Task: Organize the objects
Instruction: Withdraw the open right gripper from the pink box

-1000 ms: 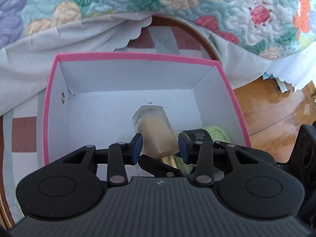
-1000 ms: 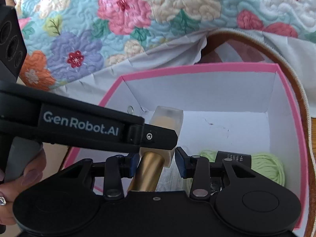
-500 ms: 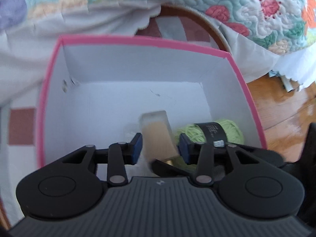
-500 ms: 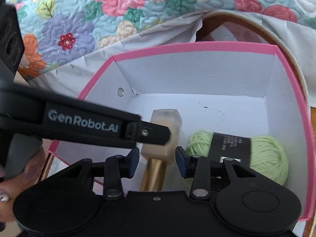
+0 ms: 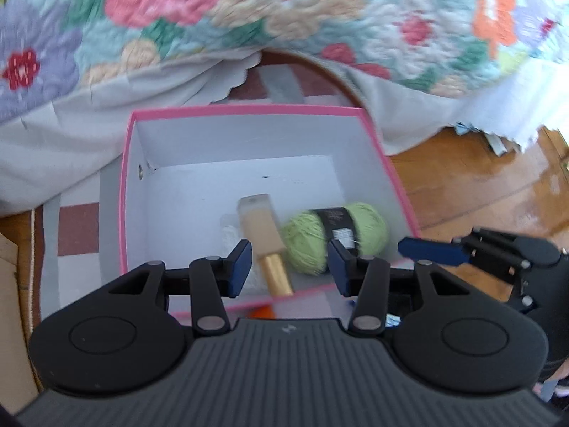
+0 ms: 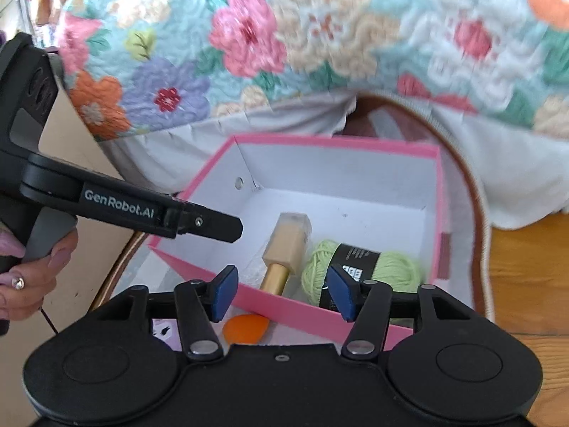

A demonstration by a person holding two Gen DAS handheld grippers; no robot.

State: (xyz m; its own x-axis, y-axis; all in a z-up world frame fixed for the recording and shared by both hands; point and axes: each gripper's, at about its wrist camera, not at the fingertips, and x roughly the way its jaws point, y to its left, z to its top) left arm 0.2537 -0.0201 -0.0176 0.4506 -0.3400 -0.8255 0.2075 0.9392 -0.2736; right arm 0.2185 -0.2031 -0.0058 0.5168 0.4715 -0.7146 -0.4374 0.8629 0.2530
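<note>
holding one bottle (image 5: 261,226), one yarn ball (image 5: 370,227)

Each camera sits on a gripper, looking down from close up. Both see the pink box (image 5: 394,181) (image 6: 440,192).

Pink box (image 5: 249,109), white inside, open top, sits on a checked rug. Two items on its floor, near side. Beige bottle (image 5: 261,226) with gold cap (image 5: 275,274) lies flat, cap toward the near wall, frosted base pointing far; roughly centre of the box. Green yarn ball (image 5: 370,227) with black label band (image 5: 336,222) lies on its side just right of the bottle, close to or touching it, near the right wall. Small orange object (image 6: 245,327) lies outside, just beside the near wall.
</note>
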